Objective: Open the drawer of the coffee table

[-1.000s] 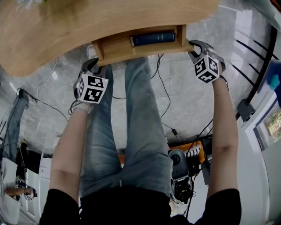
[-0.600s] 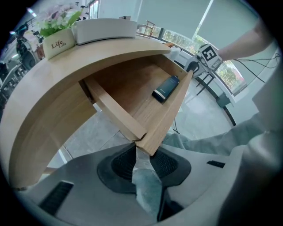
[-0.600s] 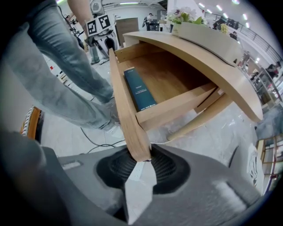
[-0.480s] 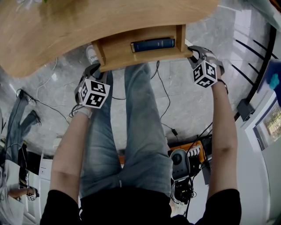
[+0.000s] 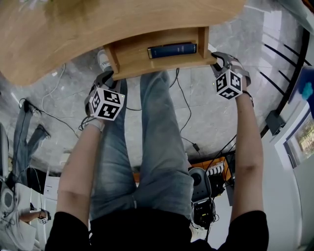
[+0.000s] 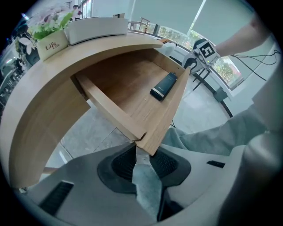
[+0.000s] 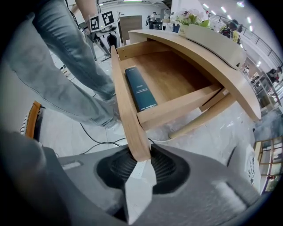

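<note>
L gripper (image 6: 141, 149), R gripper (image 7: 140, 158) pinch drawer (image 5: 137, 60) front corners; pad contact visible only in gripper views.

Grey marble floor (image 5: 206, 112), big windows (image 6: 172, 33) in bg, ceiling lights (image 7: 223, 9) on.
</note>
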A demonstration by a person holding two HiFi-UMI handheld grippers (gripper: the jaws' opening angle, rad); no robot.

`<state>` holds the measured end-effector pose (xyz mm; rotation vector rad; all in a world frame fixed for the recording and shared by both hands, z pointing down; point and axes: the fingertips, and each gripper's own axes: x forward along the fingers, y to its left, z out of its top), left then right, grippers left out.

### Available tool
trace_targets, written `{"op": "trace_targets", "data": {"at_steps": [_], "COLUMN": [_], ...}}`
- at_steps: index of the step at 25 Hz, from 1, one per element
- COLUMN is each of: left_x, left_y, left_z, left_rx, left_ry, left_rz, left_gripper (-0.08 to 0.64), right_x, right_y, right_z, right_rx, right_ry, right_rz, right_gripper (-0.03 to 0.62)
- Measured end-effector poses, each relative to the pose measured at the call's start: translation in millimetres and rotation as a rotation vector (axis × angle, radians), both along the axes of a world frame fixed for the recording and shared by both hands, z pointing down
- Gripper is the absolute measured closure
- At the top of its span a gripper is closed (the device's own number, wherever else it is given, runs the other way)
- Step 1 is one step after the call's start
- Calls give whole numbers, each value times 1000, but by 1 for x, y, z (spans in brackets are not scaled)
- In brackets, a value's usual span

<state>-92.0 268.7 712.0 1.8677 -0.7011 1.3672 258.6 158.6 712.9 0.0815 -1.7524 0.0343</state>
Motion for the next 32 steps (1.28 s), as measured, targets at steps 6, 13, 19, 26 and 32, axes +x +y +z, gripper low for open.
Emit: {"op": "trace_targets", "data": {"at_steps": [6,13,19,26,32], "left_x": [0,-1,-3,-3,-2], "left_y": [-1,-7,-6,-3,-6], "left_z": [7,10,8,3,3], "left_rx": [-12,-20,-22,-11,-28], "left_ry": [-24,-31,-26,-18,-17], "left_rz": [55,76,65,50,70], "left_gripper": [454,453,454,459,459], "right_x": [1,0,-2,0,1], "right_y": [-1,-6,-5,0,-3], "right_z": [7,10,8,1,2], "right_rx": [-9,-9,9,16,9], "right_ry": [26,43,41,31,42], "right_rz": [-42,-65,-53,-45,-57], "right_gripper": [505,506,508,509,509]}}
